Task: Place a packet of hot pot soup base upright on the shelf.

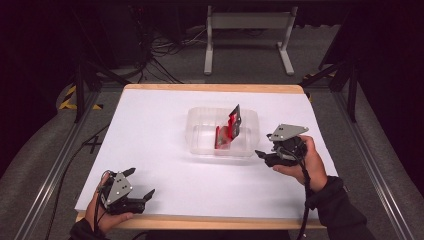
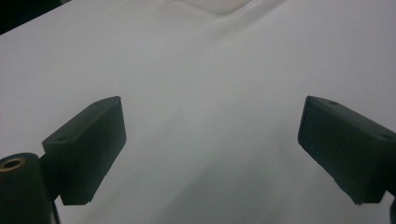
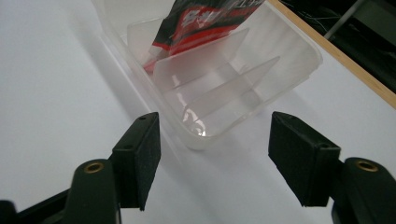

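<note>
A clear plastic bin (image 1: pixel 200 136) with inner dividers sits in the middle of the white table. A red and black packet (image 1: pixel 228 131) stands tilted inside it, seen up close as the packet (image 3: pixel 205 21) behind a divider of the bin (image 3: pixel 285 51). My right gripper (image 1: pixel 264 154) is just right of the bin, open, its jaws facing the bin's near corner with nothing between them (image 3: pixel 215 158). My left gripper (image 1: pixel 141 183) rests near the table's front left edge, open and empty (image 2: pixel 212 149) over bare white surface.
The white table top (image 1: pixel 165 165) has a wooden rim (image 1: pixel 210 223) along front and back. Beyond it a grey floor holds a white metal stand (image 1: pixel 247 35) and loose cables (image 1: pixel 165 47). Metal rails run along both sides of the table.
</note>
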{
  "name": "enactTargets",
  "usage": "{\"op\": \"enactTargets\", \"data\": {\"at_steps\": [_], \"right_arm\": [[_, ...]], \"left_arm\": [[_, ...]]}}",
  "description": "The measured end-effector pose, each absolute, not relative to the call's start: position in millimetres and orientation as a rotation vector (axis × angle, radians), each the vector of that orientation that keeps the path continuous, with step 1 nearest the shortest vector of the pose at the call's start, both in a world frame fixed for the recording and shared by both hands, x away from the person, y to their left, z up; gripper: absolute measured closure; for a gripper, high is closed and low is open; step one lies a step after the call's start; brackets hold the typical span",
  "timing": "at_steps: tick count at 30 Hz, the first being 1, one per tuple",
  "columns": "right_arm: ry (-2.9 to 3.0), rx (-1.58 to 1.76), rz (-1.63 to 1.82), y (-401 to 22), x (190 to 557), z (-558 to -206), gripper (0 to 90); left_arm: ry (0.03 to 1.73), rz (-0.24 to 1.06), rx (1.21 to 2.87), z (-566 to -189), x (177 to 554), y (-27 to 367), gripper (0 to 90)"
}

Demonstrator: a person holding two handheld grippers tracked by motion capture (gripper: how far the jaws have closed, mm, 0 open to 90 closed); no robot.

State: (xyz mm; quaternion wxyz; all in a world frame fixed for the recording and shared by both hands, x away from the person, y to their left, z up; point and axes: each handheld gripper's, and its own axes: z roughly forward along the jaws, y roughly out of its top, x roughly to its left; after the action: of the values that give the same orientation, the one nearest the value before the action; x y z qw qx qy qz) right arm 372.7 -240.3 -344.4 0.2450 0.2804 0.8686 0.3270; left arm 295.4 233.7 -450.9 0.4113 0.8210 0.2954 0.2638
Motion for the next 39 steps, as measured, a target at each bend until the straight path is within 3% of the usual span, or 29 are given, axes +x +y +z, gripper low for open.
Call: {"op": "enactTargets", "data": {"at_steps": [39], "right_arm": [[2.329, 0.841, 0.859, -296.5, 345.9, -389.5, 27.6]], "left_arm": [[0.746, 0.661, 2.058, -450.6, 294.6, 235.6, 8.1]]}}
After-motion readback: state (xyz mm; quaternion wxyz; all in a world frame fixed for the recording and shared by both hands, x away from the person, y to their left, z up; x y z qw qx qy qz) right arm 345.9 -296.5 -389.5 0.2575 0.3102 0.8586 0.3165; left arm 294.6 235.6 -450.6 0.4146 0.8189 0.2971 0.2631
